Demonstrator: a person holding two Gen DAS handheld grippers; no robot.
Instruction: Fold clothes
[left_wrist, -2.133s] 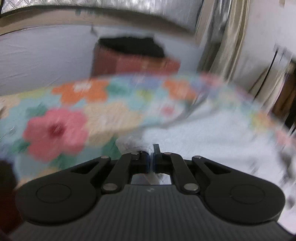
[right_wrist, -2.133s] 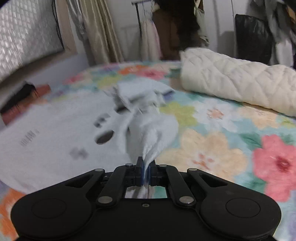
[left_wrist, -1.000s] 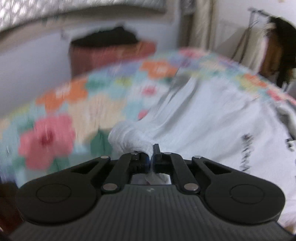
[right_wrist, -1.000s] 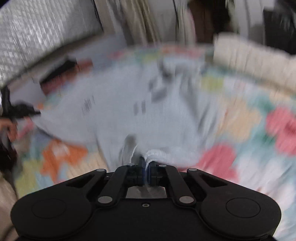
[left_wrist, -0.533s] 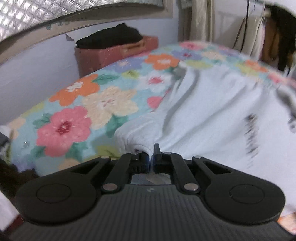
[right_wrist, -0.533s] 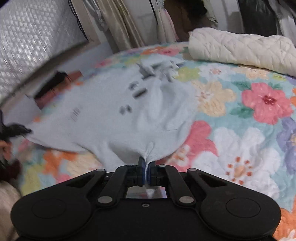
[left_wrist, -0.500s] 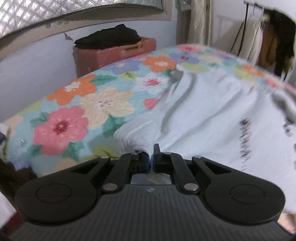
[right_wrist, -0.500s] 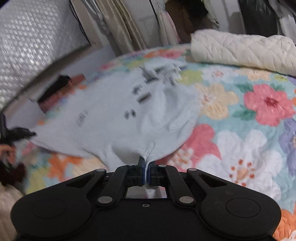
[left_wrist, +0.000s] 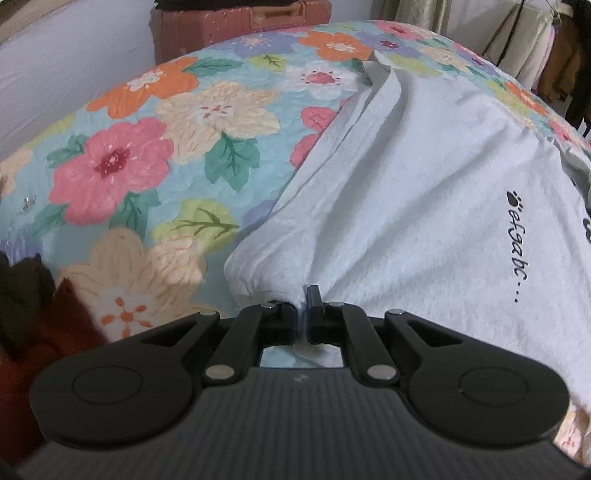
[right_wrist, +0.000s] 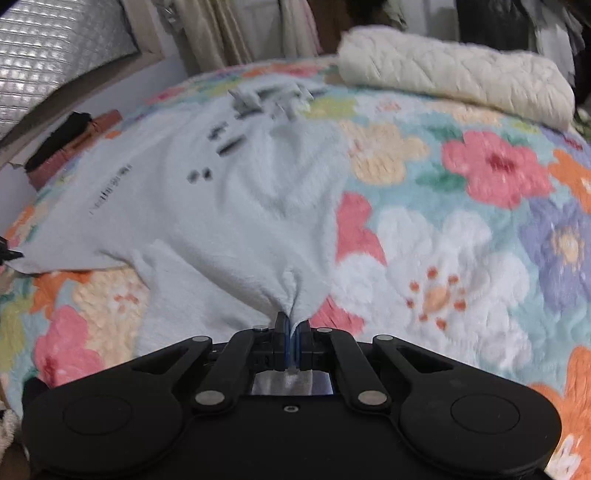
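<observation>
A pale shirt lay spread flat on the flowery bed. The left gripper pinched its near edge tight. The right gripper squeezed another bunched bit. A cream quilt sat far right.

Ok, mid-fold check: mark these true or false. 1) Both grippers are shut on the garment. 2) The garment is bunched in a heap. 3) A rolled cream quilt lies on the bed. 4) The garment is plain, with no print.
1) True: the left gripper and the right gripper each pinch the white garment.
2) False: it lies spread out on the floral bedspread.
3) True: the cream quilt lies at the far side.
4) False: dark lettering is printed on it.
</observation>
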